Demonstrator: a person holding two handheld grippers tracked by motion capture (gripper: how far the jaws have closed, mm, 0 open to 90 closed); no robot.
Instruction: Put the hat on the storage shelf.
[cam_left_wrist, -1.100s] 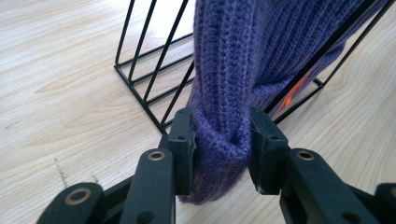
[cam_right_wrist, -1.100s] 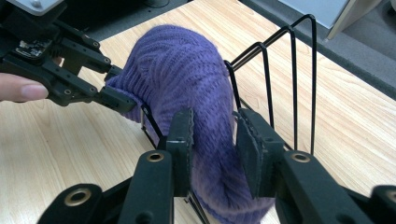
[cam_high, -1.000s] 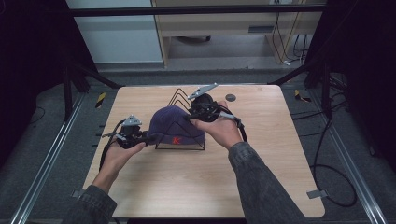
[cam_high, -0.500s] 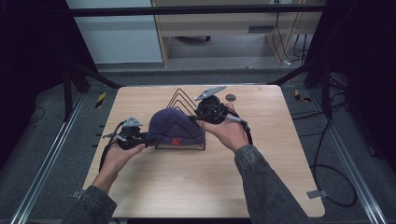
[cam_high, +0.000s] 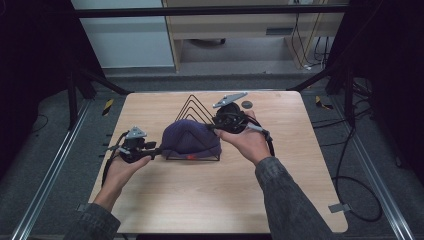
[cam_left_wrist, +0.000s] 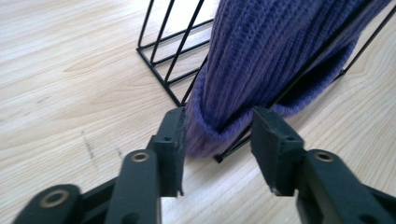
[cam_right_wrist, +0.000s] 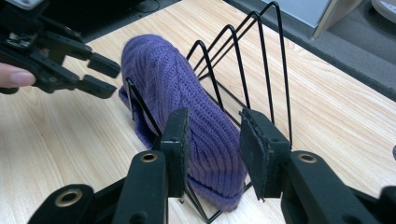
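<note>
A purple knit hat is draped over the front wires of a black wire rack in the middle of the table. At the hat's left end, my left gripper is open. In the left gripper view its jaws straddle the cuff of the hat and a corner wire of the rack. My right gripper is at the hat's right end, also open. The right gripper view looks down past its spread jaws on the hat, the rack and the left gripper.
The wooden table has bare surface in front of the rack. A small dark round object lies near the far edge, behind my right hand. Dark metal frame legs stand beyond both far corners.
My right gripper has drawn back to the right, away from the top of the hat. The left gripper has barely moved.
</note>
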